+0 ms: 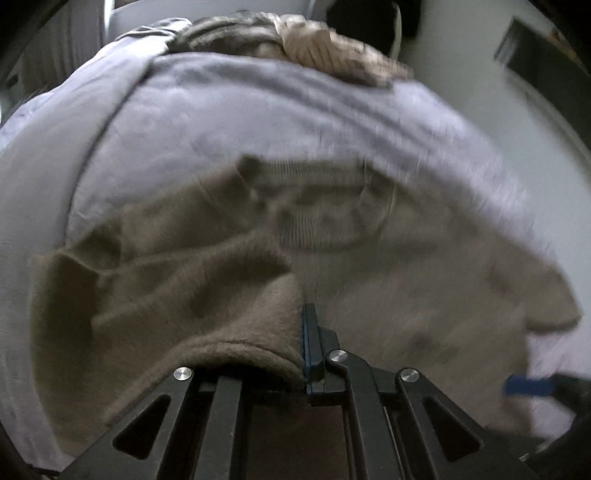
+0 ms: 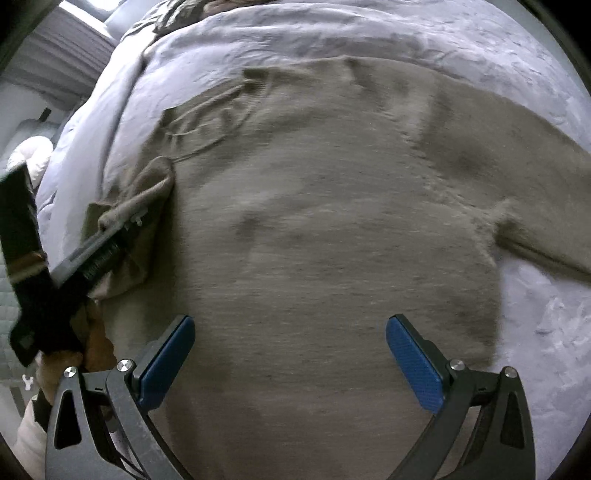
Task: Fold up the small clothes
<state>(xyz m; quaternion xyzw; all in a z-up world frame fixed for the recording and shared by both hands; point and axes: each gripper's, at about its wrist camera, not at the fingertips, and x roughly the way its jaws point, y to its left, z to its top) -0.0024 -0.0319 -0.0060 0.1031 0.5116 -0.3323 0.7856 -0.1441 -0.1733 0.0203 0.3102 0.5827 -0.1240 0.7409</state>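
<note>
**A:** Left gripper (image 1: 305, 347) is sitting right at the lens, jaws clamped tight on a fold of the brown sweater (image 1: 207, 295). Fleecy edge is draping over the left finger, hiding it.

**B:** Confirming from the right wrist view. Left gripper (image 2: 138, 218) is coming in from the left edge, pinching a bunched sleeve or side edge of the sweater (image 2: 314, 240). A hand (image 2: 74, 350) is gripping its handle at lower left.

**A:** Right gripper?

**B:** Right gripper (image 2: 290, 363) is hanging wide open over the lower body of the sweater, blue pads (image 2: 413, 363) well apart, nothing between them but knit below. Can't tell if the tips are touching the fabric.

**A:** Where's the garment lying?

**B:** Sweater is lying spread mostly flat on the grey bedspread (image 2: 369, 33), ribbed collar toward the far side, one sleeve running off to the right.

**A:** Left view is blurring badly. Bedspread (image 1: 258, 110) is showing beyond the collar, and a heap of other clothes (image 1: 295, 44) is sitting at its far edge. Blue pad of the right gripper (image 1: 530, 386) is just showing at lower right.
</note>
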